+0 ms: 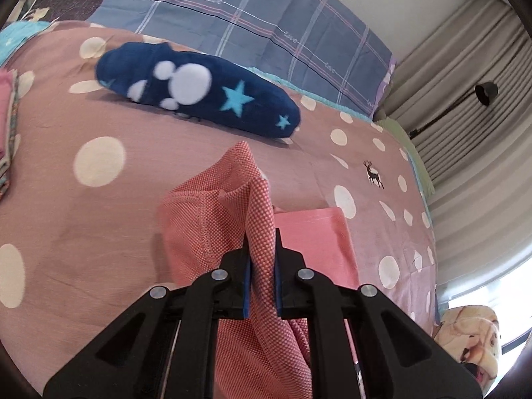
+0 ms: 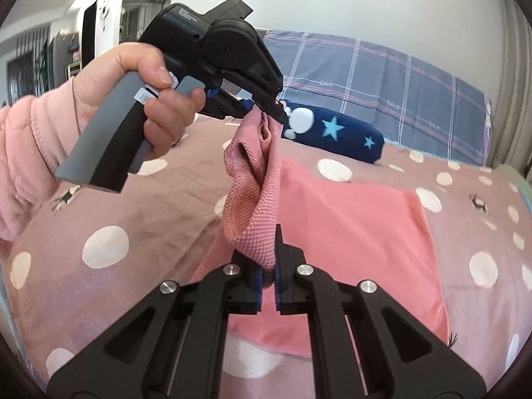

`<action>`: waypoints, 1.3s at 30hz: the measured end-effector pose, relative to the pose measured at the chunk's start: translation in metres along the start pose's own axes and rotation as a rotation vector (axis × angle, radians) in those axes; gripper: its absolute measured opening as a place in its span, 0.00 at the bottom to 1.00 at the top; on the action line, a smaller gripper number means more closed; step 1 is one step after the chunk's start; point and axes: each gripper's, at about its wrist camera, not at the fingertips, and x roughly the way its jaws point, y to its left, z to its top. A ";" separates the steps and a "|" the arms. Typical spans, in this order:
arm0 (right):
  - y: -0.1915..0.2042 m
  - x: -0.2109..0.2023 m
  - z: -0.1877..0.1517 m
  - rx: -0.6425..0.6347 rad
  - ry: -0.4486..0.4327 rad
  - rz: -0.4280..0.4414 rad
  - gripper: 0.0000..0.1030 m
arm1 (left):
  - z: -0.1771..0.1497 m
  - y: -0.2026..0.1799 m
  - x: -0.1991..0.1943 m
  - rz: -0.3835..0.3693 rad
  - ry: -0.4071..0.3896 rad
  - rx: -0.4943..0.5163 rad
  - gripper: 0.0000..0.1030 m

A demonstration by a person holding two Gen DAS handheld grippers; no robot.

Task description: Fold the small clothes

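Observation:
A small pink garment (image 2: 352, 229) lies partly on the polka-dot bed cover (image 2: 99, 199); its woven-look edge (image 2: 252, 186) is lifted between both grippers. My left gripper (image 1: 261, 249) is shut on the garment's edge (image 1: 262, 219), and in the right wrist view it (image 2: 271, 109) is held high by a hand in a pink sleeve. My right gripper (image 2: 268, 252) is shut on the lower part of the same lifted edge. The flat part of the garment (image 1: 312, 236) rests on the bed.
A dark blue cushion with stars and white dots (image 1: 199, 89) lies farther back on the bed (image 2: 335, 129). A plaid pillow (image 1: 266, 23) leans on the wall. Folded clothes (image 1: 6, 126) sit at the left edge. Curtains (image 1: 465, 116) hang at the right.

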 end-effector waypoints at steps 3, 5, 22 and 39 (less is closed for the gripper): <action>-0.021 -0.007 -0.007 0.079 -0.001 0.021 0.04 | -0.001 -0.025 0.012 0.009 0.009 0.033 0.09; -0.036 -0.010 -0.013 0.131 0.001 0.032 0.04 | -0.002 -0.044 0.023 0.017 0.020 0.063 0.09; -0.150 -0.035 -0.078 0.523 0.063 0.119 0.04 | -0.035 -0.157 0.136 0.134 0.190 0.284 0.09; -0.190 -0.022 -0.115 0.730 0.137 0.231 0.07 | -0.081 -0.153 0.050 0.108 -0.017 0.477 0.56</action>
